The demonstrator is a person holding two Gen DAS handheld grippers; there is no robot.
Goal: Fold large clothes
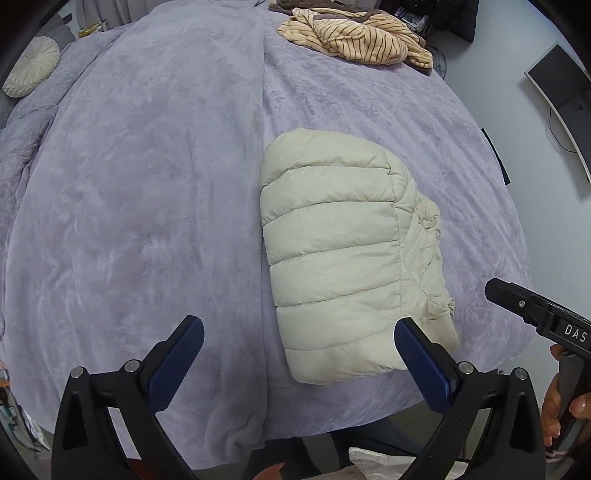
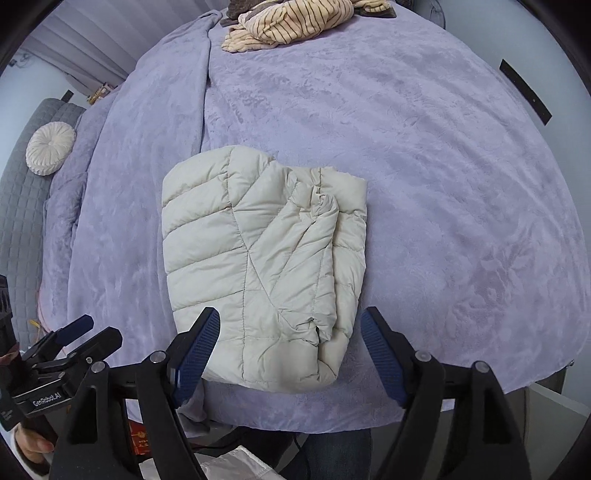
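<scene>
A cream quilted puffer jacket (image 1: 332,251) (image 2: 258,258) lies folded into a compact block on the lavender bed cover (image 1: 147,184) (image 2: 443,184), near the bed's front edge. My left gripper (image 1: 299,332) hangs above the cover, open wide with nothing between its blue pads; its right finger (image 1: 424,365) overlaps the jacket's near corner in the view. My right gripper (image 2: 290,326) is open above the jacket's near edge, with no fabric pinched. Each gripper's body shows at the edge of the other's view, held by a hand.
A striped beige garment (image 1: 362,40) (image 2: 291,22) is heaped at the bed's far side. A round cream cushion (image 1: 31,66) (image 2: 50,147) rests at the left. A monitor (image 1: 565,96) stands right of the bed. White fabric (image 2: 229,465) lies below the front edge.
</scene>
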